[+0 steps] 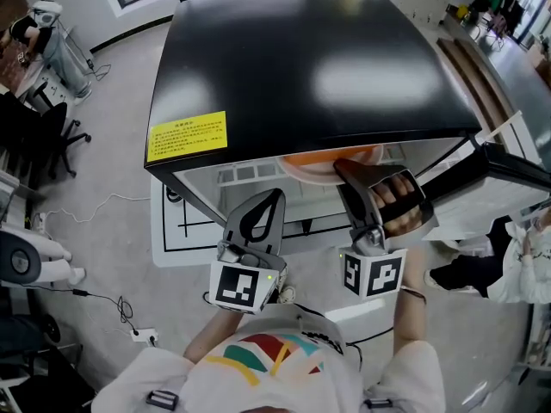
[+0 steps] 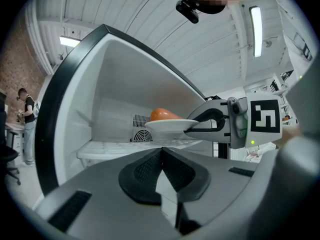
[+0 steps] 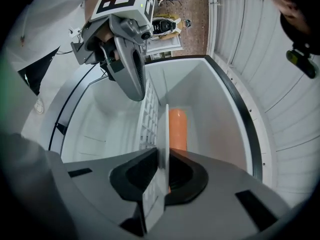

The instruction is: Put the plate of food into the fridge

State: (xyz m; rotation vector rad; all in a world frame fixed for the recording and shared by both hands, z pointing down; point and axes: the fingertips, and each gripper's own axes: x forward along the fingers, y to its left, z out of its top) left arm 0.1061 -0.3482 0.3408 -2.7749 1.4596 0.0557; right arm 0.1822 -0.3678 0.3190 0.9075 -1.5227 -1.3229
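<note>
A white plate (image 1: 320, 169) carrying an orange piece of food (image 1: 327, 157) sits just inside the open black-topped fridge (image 1: 301, 58). My right gripper (image 1: 346, 169) is shut on the plate's rim. In the right gripper view the plate (image 3: 163, 129) runs edge-on between the jaws (image 3: 162, 159), with the food (image 3: 177, 129) beyond. In the left gripper view the plate (image 2: 167, 125) hovers above the white shelf (image 2: 115, 146). My left gripper (image 1: 274, 194) is shut on nothing, just left of the plate at the fridge's opening.
The fridge door (image 1: 508, 166) stands open to the right. A yellow label (image 1: 187, 136) marks the fridge top. An office chair (image 1: 43, 136) and floor cables lie to the left. One person (image 1: 525, 256) is at the right, another (image 2: 25, 119) far off.
</note>
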